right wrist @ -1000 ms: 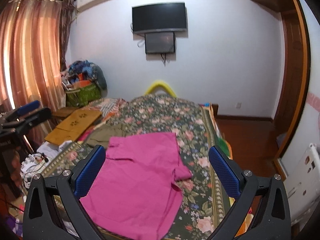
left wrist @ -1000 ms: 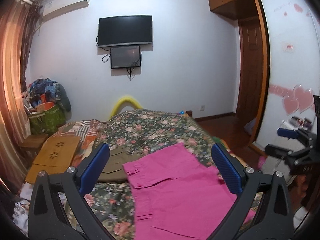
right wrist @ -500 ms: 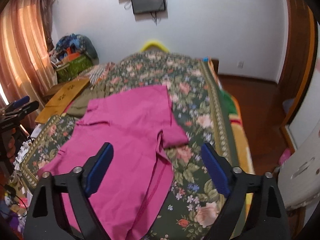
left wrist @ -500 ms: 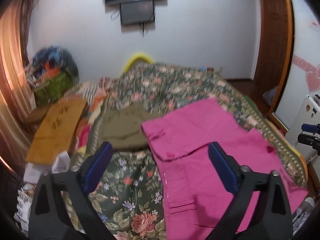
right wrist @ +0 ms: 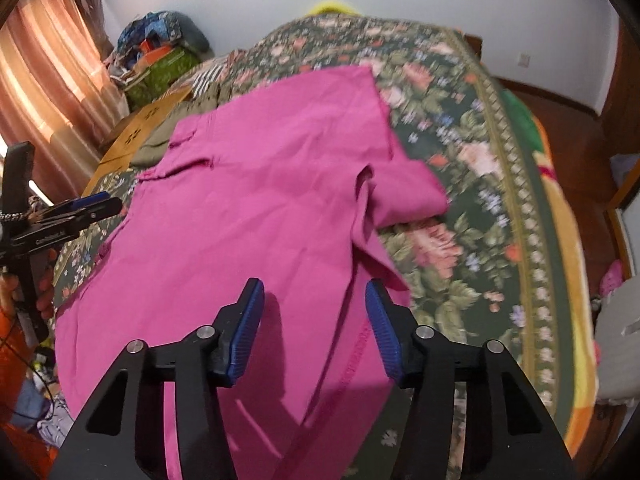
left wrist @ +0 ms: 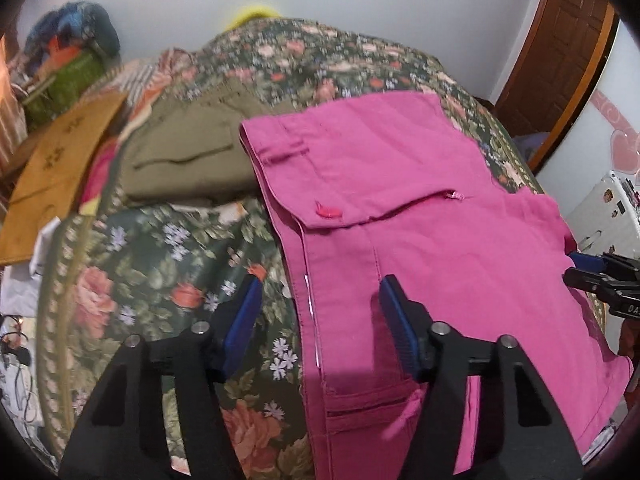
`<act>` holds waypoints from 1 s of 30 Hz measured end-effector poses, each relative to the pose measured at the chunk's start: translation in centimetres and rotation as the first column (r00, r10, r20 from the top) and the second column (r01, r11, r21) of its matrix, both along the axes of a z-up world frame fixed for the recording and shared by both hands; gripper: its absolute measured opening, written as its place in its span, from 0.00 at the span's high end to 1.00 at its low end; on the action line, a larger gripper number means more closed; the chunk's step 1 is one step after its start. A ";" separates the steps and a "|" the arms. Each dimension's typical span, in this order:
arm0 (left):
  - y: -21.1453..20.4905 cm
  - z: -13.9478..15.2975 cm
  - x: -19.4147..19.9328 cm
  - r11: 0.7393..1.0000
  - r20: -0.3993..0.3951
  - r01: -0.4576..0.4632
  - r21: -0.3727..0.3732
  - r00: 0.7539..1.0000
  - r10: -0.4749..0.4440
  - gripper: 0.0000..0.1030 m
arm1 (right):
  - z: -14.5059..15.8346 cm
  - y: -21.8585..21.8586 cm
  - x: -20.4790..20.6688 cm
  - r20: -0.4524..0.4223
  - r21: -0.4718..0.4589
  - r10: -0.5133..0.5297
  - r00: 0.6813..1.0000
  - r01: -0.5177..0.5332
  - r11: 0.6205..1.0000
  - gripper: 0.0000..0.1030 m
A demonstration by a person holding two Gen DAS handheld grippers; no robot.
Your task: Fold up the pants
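Across the floral bed point(left wrist: 152, 248) lie the pink pants point(left wrist: 420, 208) — at twelve o'clock of your left tool point(left wrist: 320, 312) and right tool point(right wrist: 314, 312), both spread, gripping nothing.

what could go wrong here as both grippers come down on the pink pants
1. The left gripper straddles the edge of the pink pants, with one jaw over the floral bedspread; it may pinch bedspread too.
2. The pant leg is bunched beside the right gripper, so a fold could trap that wrinkle.
3. The olive garment touches the pants and might get dragged.
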State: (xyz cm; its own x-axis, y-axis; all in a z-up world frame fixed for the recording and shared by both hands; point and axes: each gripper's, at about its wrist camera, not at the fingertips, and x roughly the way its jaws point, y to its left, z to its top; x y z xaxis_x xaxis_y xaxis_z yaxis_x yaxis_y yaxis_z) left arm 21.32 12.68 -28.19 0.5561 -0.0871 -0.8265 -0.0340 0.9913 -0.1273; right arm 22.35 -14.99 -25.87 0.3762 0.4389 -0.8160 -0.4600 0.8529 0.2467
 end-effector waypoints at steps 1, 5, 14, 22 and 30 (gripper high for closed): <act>0.1 -0.4 0.2 1.000 -0.011 0.004 -0.015 1.000 -0.004 0.49 | -0.3 0.1 0.1 -0.011 0.004 0.004 1.000 -0.004 1.000 0.55; 0.2 -1.1 0.9 0.997 -0.038 0.024 -0.071 0.999 -0.026 0.56 | -0.8 0.2 0.7 -0.036 0.036 0.010 0.999 -0.009 0.999 0.56; 0.2 -1.4 1.6 0.992 -0.062 0.041 -0.123 0.997 -0.048 0.70 | -1.3 -0.2 2.1 -0.058 0.077 0.005 0.998 0.000 0.997 0.74; -0.9 -0.2 0.5 0.998 -0.014 0.061 -0.025 0.998 -0.061 0.98 | -0.5 0.0 1.6 -0.025 0.120 0.016 1.000 -0.012 0.993 0.93; -2.8 1.3 -1.5 0.992 -0.002 0.126 0.004 0.992 -0.126 1.00 | 1.0 -1.2 0.3 0.002 0.146 0.009 1.000 -0.009 0.989 0.94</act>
State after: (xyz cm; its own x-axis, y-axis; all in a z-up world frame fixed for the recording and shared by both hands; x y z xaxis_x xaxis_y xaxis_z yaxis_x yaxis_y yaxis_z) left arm 19.85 9.93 -26.84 0.5398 -0.1528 -0.8278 0.0911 0.9882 -0.1230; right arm 22.67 -16.17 -24.92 0.3728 0.5565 -0.7425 -0.4680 0.8037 0.3674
